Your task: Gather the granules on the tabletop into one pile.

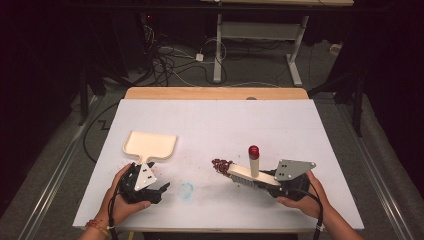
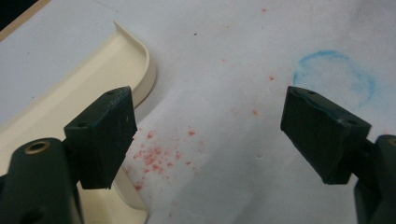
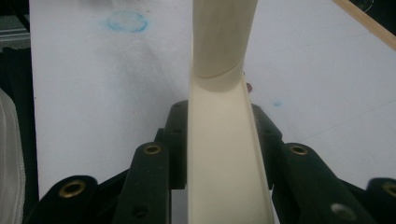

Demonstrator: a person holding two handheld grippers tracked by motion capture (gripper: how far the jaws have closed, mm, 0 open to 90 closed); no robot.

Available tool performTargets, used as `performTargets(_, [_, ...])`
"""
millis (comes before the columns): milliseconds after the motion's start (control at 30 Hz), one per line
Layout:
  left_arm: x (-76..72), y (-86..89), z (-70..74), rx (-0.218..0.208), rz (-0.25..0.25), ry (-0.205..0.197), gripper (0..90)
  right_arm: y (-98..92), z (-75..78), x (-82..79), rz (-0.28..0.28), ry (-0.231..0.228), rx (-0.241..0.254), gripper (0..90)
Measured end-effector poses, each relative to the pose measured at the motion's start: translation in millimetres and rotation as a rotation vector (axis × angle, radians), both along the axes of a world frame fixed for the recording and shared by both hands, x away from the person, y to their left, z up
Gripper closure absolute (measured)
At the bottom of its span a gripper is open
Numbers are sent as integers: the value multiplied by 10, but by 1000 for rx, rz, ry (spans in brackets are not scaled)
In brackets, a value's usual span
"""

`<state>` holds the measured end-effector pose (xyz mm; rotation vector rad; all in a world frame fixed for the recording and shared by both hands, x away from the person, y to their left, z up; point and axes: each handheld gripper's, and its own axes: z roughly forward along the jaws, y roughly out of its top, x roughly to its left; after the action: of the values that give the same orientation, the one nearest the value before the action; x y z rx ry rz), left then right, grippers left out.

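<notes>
A cream dustpan (image 1: 149,145) lies flat at the table's left, its handle towards the person. My left gripper (image 1: 159,190) sits just in front of it, jaws open and nothing between them. In the left gripper view the dustpan (image 2: 70,93) lies behind the left fingertip (image 2: 105,135), and red crumbs (image 2: 154,156) dot the sheet between the jaws. My right gripper (image 1: 267,181) is shut on a cream brush (image 1: 243,174) whose upright handle has a red cap (image 1: 254,150). The brush head rests beside a small pile of dark red bits (image 1: 221,165). In the right gripper view the brush (image 3: 224,154) runs up between the closed jaws.
A white sheet (image 1: 215,120) covers the table, with a wooden strip (image 1: 215,93) at the far edge. A faint blue ring (image 1: 186,190) marks the sheet between the two hands. Beyond the table, cables (image 1: 165,60) lie on the floor near another table's white legs (image 1: 218,50).
</notes>
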<state>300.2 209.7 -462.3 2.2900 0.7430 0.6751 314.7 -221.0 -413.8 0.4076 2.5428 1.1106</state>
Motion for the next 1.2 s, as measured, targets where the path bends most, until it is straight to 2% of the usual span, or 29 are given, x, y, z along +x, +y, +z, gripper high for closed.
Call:
performTargets(67, [-4, 4, 3, 2, 0, -2, 177, -24, 25, -16, -8, -13, 0, 673])
performTargets(200, [-5, 11, 11, 0, 2, -3, 177, -113, 76, -58, -5, -15, 53, 673])
performTargets(400, [3, 4, 10, 0, 5, -1, 177, -122, 6, -165, 78, 25, 138, 673])
performTargets(567, [12, -14, 3, 0, 1, 1, 178, 31, -145, -162, 130, 46, 126, 673])
performTargets(633, [18, -18, 1, 1, 0, 2, 178, 103, -194, -110, 146, 51, 119, 673])
performTargets(733, [28, -22, -7, 4, 2, 7, 178, 195, -235, -11, 182, 47, 139, 673])
performTargets(867, [35, -32, -21, 13, 2, 10, 178, 325, -252, 149, 230, 16, 135, 673])
performTargets(1033, [34, -29, -24, 9, 1, 12, 178, 462, -245, 420, 223, 25, 153, 673])
performTargets(1200, [34, -18, -41, 16, 1, 22, 178, 495, -251, 629, 184, 21, 159, 672])
